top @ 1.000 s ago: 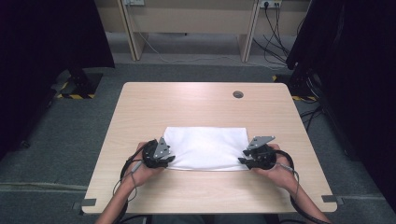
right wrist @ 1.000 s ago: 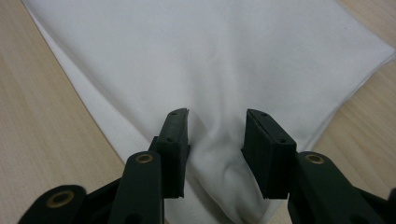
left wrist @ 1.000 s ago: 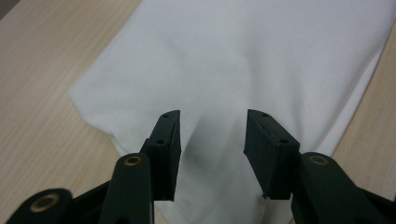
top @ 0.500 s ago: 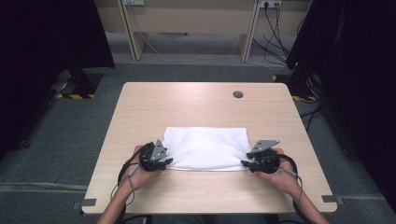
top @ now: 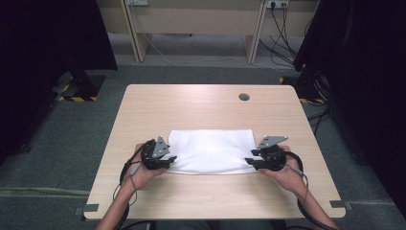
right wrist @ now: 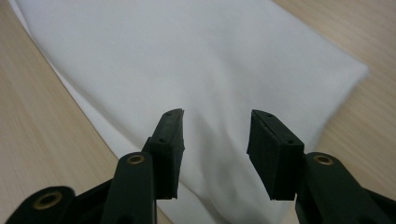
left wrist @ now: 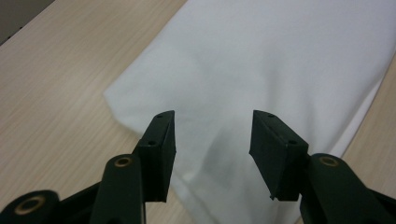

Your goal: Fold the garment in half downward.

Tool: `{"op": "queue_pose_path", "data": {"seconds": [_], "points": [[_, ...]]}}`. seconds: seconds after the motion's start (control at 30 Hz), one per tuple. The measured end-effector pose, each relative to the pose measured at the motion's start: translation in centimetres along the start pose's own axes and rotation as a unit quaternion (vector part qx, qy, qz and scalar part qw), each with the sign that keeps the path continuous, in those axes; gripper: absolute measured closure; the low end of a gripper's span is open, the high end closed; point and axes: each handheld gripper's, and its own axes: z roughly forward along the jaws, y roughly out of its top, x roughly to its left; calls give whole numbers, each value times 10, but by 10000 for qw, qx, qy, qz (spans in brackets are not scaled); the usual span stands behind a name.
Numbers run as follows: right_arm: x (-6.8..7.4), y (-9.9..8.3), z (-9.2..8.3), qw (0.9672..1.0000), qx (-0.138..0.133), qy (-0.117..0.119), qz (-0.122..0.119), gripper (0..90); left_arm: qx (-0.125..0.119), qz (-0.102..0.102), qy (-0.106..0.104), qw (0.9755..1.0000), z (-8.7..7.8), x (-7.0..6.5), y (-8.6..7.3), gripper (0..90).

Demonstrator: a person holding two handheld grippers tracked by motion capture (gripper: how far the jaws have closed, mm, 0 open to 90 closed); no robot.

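A: What can't you make out on the pale wooden bench (top: 201, 108)?

B: The folded white rectangular cloth (top: 210, 150) has its two near corners tucked under the tools, so from above those corners are hidden. In the left gripper view the cloth (left wrist: 280, 60) runs off the top and right of the frame; in the right gripper view the cloth (right wrist: 187, 56) is cut off at the top.

A: Where does the cloth lie?

B: Flat, toward the bench's near edge, about midway between its left and right edges. The left gripper (top: 168, 158) sits at the cloth's near left corner, the right gripper (top: 251, 161) at its near right corner.

A: And the jaws?

B: The left gripper (left wrist: 212, 135) has its jaws about half apart over the cloth, having just been opening; cloth lies between them, pads not pressing it. The right gripper (right wrist: 215, 135) reads likewise: half-spread, just been opening, cloth beneath the gap, nothing pinched.
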Motion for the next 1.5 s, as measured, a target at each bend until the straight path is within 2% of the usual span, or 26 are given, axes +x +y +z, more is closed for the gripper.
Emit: {"op": "queue_pose_path", "data": {"seconds": [0.1,0.2,0.37,0.57,0.77,0.87,0.97,1.03,1.13,1.33,1.5], "points": [[16,15,14,9996,58,209,-200,546,14,144,-228,9996,13,-12,15,488],[27,25,28,9988,152,325,-338,540,85,304,-286,9991,24,-21,23,486],[32,27,44,9984,280,365,-335,538,331,453,-217,9982,31,-26,17,486],[33,21,47,9988,266,282,-307,537,281,383,-230,9986,32,-25,13,482],[28,18,46,9990,235,331,-191,536,191,182,-228,9994,34,-22,11,450],[27,18,45,9990,235,333,-166,529,150,58,-199,9997,34,-20,12,403],[28,19,45,9992,228,269,-162,454,81,-125,-121,9998,30,-15,13,354],[27,20,43,9992,111,364,-89,454,42,-186,-84,9998,27,-13,13,349],[25,22,39,9992,75,388,-47,430,25,-277,-81,9996,23,-10,13,333],[22,23,37,9990,87,422,73,358,-95,-583,-61,9982,13,-5,10,225],[18,22,33,9986,48,484,223,301,-180,-672,-12,9976,4,2,8,146]]}}
